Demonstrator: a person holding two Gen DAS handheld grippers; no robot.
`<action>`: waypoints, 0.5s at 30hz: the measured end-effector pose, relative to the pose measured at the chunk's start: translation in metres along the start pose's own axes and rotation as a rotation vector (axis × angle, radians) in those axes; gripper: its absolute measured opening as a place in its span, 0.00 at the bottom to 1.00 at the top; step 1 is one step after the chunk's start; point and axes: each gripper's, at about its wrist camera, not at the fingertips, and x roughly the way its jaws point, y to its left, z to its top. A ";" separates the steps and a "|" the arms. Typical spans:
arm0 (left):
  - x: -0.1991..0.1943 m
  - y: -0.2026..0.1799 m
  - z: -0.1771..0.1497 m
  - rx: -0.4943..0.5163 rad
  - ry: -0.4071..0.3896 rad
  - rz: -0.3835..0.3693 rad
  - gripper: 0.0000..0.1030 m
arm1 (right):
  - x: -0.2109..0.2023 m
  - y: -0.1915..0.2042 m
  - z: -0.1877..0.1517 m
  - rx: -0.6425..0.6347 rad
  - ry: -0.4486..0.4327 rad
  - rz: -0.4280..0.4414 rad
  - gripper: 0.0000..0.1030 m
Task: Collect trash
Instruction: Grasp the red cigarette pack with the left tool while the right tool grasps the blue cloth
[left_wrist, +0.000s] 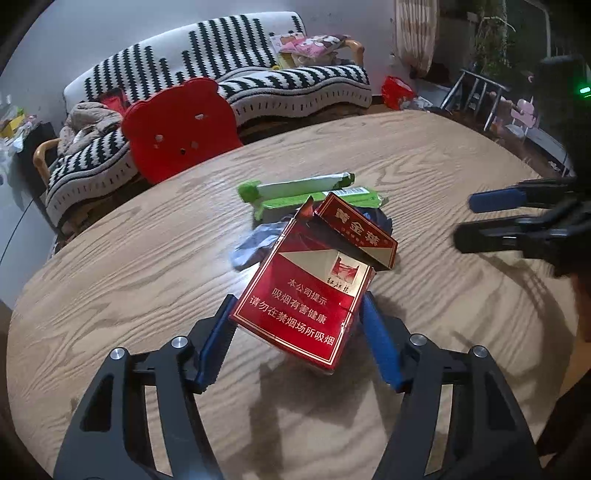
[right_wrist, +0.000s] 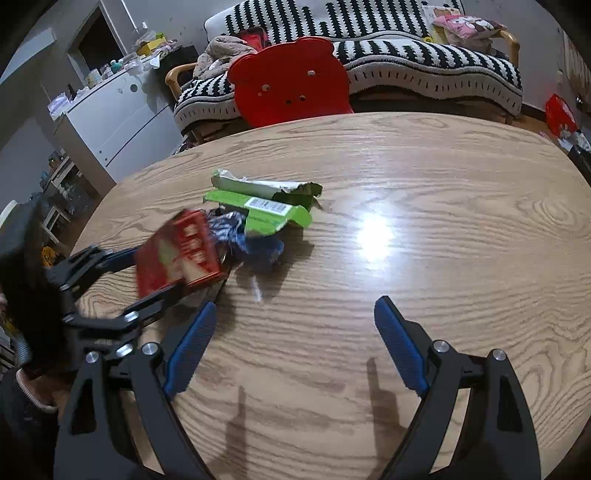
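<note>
My left gripper (left_wrist: 297, 314) is shut on a red cigarette pack (left_wrist: 306, 295) with its lid flipped open, held just above the wooden table (left_wrist: 129, 258). The pack also shows, blurred, in the right wrist view (right_wrist: 177, 254). Behind it lie a crumpled blue-grey wrapper (left_wrist: 251, 243) and a torn green wrapper (left_wrist: 295, 192); both show in the right wrist view, the blue-grey wrapper (right_wrist: 255, 243) and the green wrapper (right_wrist: 262, 206). My right gripper (right_wrist: 291, 314) is open and empty above bare table, to the right of the trash.
A red bear-shaped chair back (left_wrist: 177, 129) stands at the table's far edge. Behind it is a sofa with a black-and-white striped cover (left_wrist: 258, 74). A white cabinet (right_wrist: 118, 122) stands at the left. A red bag (left_wrist: 397, 92) lies on the floor.
</note>
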 end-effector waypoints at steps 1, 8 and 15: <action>-0.007 0.001 -0.002 -0.007 0.000 -0.003 0.63 | 0.003 0.003 0.001 -0.004 0.000 -0.006 0.82; -0.052 0.022 -0.033 -0.068 0.029 0.067 0.63 | 0.031 0.031 0.010 -0.130 -0.005 -0.078 0.82; -0.067 0.047 -0.044 -0.181 0.037 0.097 0.63 | 0.053 0.030 0.026 -0.081 -0.018 -0.036 0.80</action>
